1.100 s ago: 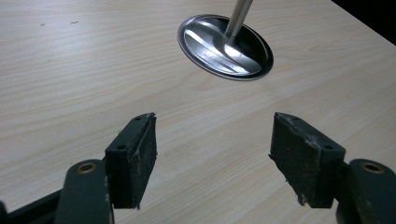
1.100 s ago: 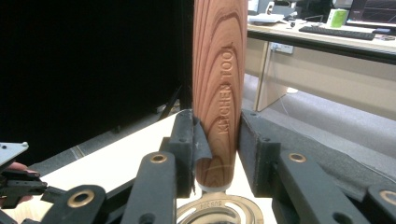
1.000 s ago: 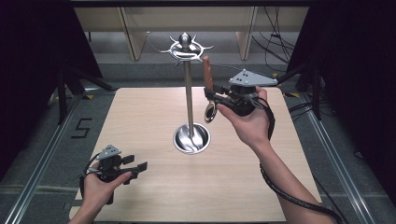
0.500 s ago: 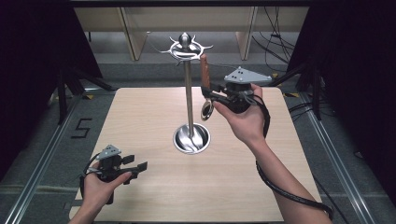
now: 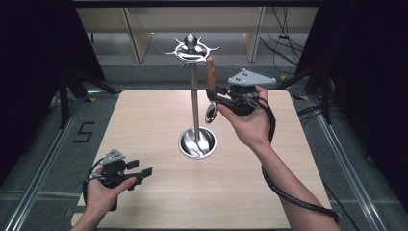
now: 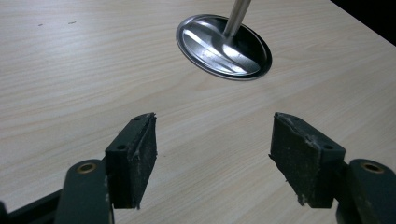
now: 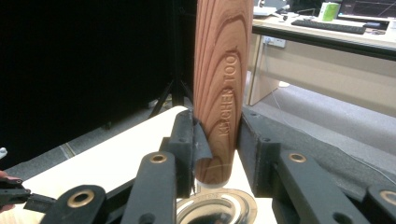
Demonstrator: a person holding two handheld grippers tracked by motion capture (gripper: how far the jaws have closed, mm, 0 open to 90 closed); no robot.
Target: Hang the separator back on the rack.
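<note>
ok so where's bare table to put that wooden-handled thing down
Bare wood lies along the table's left half, between the stand's round base and the left gripper, and along the near edge between the forearms. It is crowded around the stand's pole, where the right gripper holds the utensil.

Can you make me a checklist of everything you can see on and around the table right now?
Surface: light wooden table, mostly bare.
Job's things: tall metal stand with a round shiny base and hooks on top; a utensil with a wooden handle and a metal end, held upright beside the pole.
Clutter: nothing seen.
Grippers: left gripper open, low over the table's near left. Right gripper shut on the wooden handle.
Cables: black cable trails along the right forearm.
Surroundings: dark curtains both sides, wooden furniture behind, floor rails.
</note>
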